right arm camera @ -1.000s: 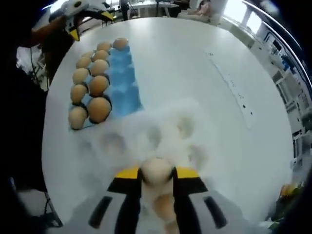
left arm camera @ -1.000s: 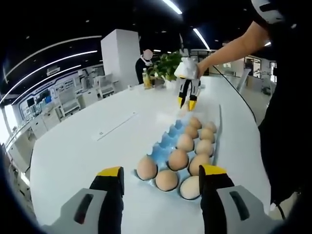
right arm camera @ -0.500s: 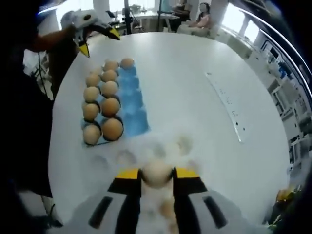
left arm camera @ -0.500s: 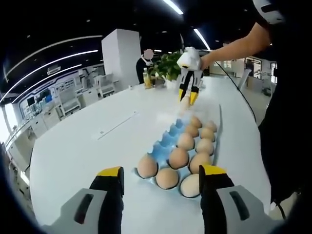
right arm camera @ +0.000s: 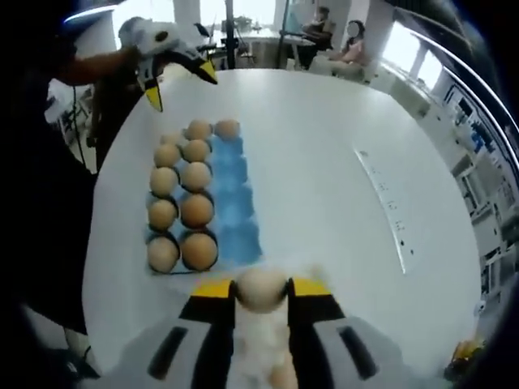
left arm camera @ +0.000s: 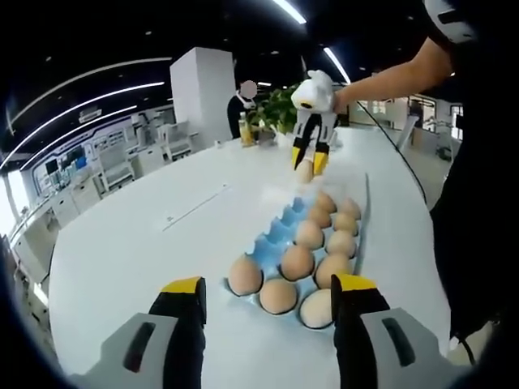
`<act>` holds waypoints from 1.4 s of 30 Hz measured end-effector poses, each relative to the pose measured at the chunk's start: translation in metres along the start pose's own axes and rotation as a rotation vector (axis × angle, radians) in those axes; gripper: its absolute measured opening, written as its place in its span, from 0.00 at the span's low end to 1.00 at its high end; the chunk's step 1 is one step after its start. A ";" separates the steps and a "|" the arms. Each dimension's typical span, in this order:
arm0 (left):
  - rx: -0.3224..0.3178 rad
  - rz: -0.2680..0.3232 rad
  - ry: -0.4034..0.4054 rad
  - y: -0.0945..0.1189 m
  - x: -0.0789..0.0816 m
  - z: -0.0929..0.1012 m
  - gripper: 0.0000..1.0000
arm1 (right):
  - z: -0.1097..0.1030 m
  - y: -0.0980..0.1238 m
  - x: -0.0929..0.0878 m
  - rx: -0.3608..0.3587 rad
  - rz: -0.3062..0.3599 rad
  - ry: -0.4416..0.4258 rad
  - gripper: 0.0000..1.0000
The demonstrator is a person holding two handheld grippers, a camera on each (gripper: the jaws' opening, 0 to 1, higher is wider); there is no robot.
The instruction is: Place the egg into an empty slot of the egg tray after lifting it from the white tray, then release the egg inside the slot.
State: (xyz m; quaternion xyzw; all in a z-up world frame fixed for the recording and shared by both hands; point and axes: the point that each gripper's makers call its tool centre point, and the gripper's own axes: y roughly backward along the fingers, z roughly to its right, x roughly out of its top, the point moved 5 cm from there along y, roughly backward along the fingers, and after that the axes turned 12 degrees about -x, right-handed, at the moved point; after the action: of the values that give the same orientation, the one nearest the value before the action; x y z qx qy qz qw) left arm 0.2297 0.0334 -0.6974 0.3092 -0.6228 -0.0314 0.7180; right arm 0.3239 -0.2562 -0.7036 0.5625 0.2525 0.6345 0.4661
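Note:
My right gripper (right arm camera: 260,290) is shut on a pale egg (right arm camera: 260,288), held in the air above the blurred white tray (right arm camera: 247,348). Ahead lies the blue egg tray (right arm camera: 237,207): brown eggs (right arm camera: 196,211) fill its two left columns and the right column of slots is bare. In the left gripper view the right gripper (left arm camera: 308,162) hangs with the egg (left arm camera: 305,171) above the far end of the blue tray (left arm camera: 272,235). My left gripper (left arm camera: 270,285) stands open near the tray's close end, also visible as the left gripper (right arm camera: 180,85) at the top left.
Everything rests on a round white table (left arm camera: 122,251). A thin pale strip (right arm camera: 388,211) lies on it to one side of the trays. A person's arm (left arm camera: 389,77) holds the right gripper. Plants (left arm camera: 276,109) and a standing person are beyond the far edge.
The right gripper has risen from the white tray with the egg in it. The left gripper has stayed where it was.

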 end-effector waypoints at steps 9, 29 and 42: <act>-0.002 -0.004 0.000 0.001 -0.002 0.000 0.63 | -0.006 -0.013 0.029 0.032 0.047 0.047 0.24; 0.008 -0.005 -0.005 0.004 -0.004 -0.002 0.62 | -0.024 -0.042 0.082 0.111 0.096 0.138 0.25; 0.008 -0.011 -0.003 0.004 -0.006 -0.002 0.63 | -0.040 -0.063 0.112 0.157 0.132 0.179 0.25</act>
State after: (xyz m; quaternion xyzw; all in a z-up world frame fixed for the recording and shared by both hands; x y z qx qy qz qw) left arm 0.2285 0.0402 -0.7007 0.3158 -0.6223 -0.0334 0.7155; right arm 0.3126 -0.1221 -0.7129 0.5537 0.3045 0.6899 0.3533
